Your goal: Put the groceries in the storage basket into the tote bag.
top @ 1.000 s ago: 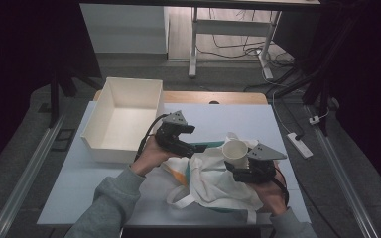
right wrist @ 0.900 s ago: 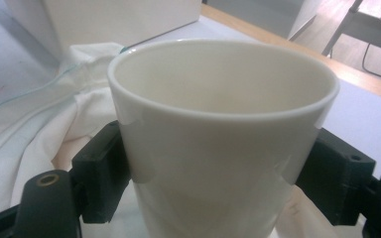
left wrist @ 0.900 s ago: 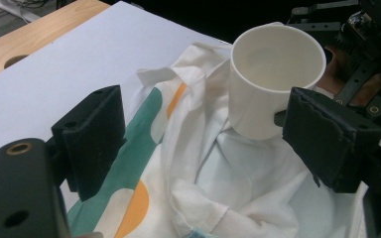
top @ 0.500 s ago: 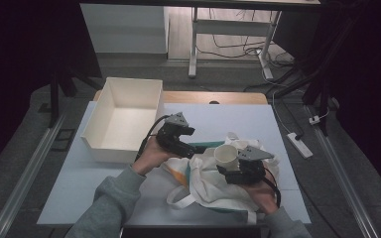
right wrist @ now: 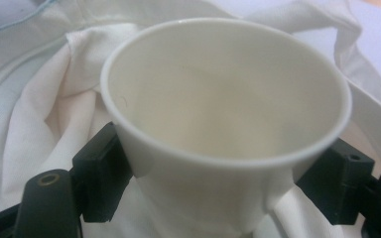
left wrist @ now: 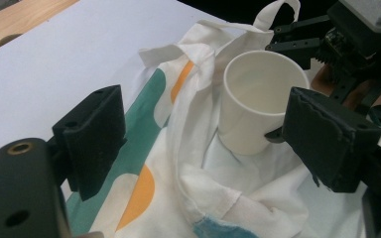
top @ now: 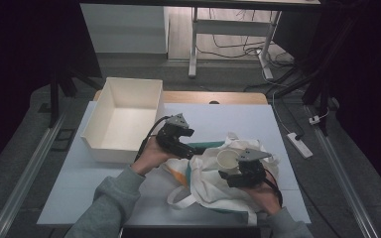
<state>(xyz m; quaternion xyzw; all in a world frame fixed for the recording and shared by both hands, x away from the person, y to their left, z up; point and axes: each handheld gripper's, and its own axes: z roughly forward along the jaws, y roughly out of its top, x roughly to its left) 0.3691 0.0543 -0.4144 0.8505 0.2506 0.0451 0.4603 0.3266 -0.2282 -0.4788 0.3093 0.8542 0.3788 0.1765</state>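
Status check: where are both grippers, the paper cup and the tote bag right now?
Right gripper shut on paper cup, upright over tote bag. Left gripper open at the bag's mouth. White bin off to the side, nothing blocking.

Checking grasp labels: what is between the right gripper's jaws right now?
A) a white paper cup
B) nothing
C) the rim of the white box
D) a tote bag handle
A: in the right gripper view the white paper cup sits between the two black jaws, which press its sides, above the tote bag; the right gripper holds it in the high view too.
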